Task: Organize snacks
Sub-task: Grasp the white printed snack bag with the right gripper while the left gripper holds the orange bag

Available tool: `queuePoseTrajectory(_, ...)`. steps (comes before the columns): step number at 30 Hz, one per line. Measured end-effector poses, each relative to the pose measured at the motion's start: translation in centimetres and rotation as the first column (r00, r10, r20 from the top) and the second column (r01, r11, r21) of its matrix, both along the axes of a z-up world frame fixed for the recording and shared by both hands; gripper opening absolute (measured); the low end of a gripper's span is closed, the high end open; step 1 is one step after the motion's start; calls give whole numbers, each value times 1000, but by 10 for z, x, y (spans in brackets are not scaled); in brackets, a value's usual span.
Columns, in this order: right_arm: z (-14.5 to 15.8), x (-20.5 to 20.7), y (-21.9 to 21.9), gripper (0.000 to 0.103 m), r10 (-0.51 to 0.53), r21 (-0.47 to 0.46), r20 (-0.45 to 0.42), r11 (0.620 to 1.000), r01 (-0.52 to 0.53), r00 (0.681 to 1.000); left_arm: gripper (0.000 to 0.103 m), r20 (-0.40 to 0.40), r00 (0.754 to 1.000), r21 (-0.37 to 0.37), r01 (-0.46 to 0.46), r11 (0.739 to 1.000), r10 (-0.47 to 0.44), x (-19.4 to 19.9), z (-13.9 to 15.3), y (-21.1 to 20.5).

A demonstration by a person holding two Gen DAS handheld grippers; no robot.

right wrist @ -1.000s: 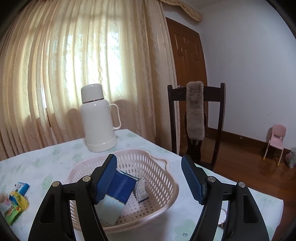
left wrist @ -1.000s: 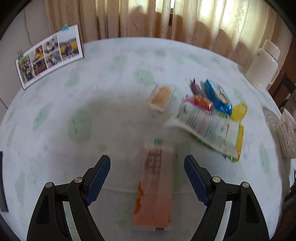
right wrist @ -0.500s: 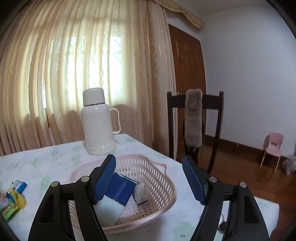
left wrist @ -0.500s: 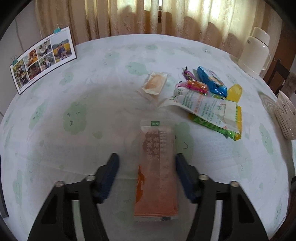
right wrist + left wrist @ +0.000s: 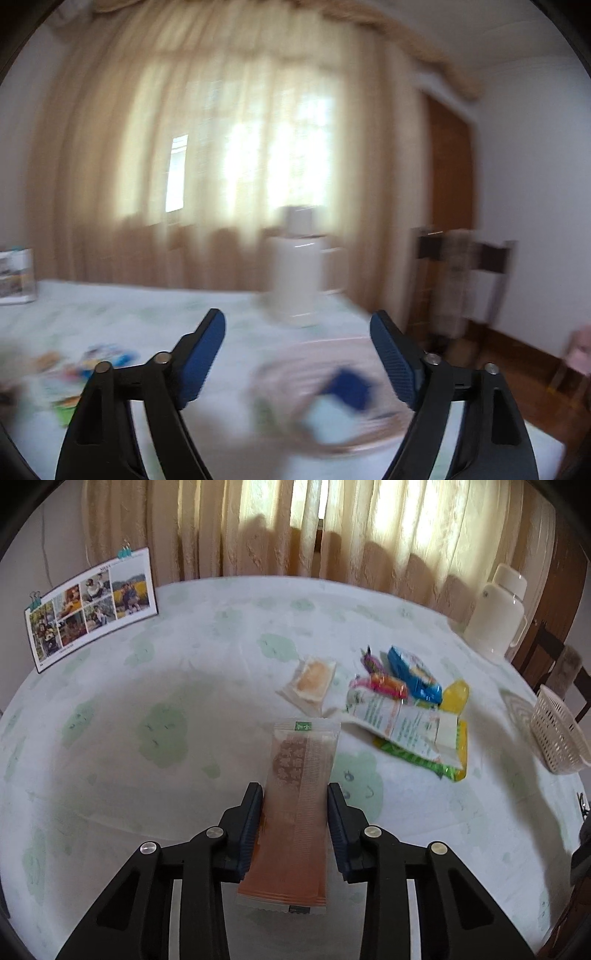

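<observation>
On the desk [image 5: 155, 686], the left tongs [image 5: 295, 808] have just been closing and now pinch the long orange snack packet [image 5: 295, 805] lying flat between their pads. To its right sits a pile of snacks [image 5: 410, 716]. The right tongs [image 5: 297, 354], just widening, gape empty above the blurred pink basket [image 5: 332, 398].

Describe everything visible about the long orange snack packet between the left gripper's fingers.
The long orange snack packet is a flat, translucent plastic wrapper with crimped ends, a small green label at its far end and brown printing. It lies lengthwise on the pale green-patterned tablecloth, apart from the other snacks. The left gripper, whose jaws have just been closing, presses both its long edges.
</observation>
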State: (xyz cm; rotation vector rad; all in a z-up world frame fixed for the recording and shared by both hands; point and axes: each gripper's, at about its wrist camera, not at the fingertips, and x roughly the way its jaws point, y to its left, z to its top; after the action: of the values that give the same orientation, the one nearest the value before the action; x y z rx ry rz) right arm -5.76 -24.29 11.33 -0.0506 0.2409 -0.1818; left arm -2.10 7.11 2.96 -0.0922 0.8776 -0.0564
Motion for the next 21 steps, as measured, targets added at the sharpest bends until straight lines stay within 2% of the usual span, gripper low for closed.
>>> queuePoseTrajectory(3,-8,19,29,82,167,55,-107,985,-162,980,31,40,999,-19,-12,1000,12,-3,6,7)
queuePoseTrajectory(6,-23,38,58,82,324,116,-218,945,-305,921,31,57,998,-39,-22,999,25,-2,8,14)
queuePoseTrajectory(7,-27,43,68,82,374,133,-251,927,-351,893,31,60,998,-48,-26,999,29,-2,8,16)
queuePoseTrajectory(8,-33,49,82,82,442,156,-291,897,-413,849,31,61,998,-58,-31,998,35,-1,8,19)
queuePoseTrajectory(11,-47,57,112,82,561,190,-365,826,-530,743,31,57,997,-73,-44,996,48,0,7,23)
queuePoseTrajectory(12,-51,60,122,82,590,191,-385,803,-565,709,31,56,997,-73,-47,996,51,-1,6,24)
queuePoseTrajectory(15,-62,67,149,82,628,164,-437,759,-630,644,31,56,997,-80,-49,996,54,-1,6,25)
queuePoseTrajectory(21,-87,90,183,82,632,149,-525,728,-670,570,31,54,997,-97,-54,994,59,-2,5,29)
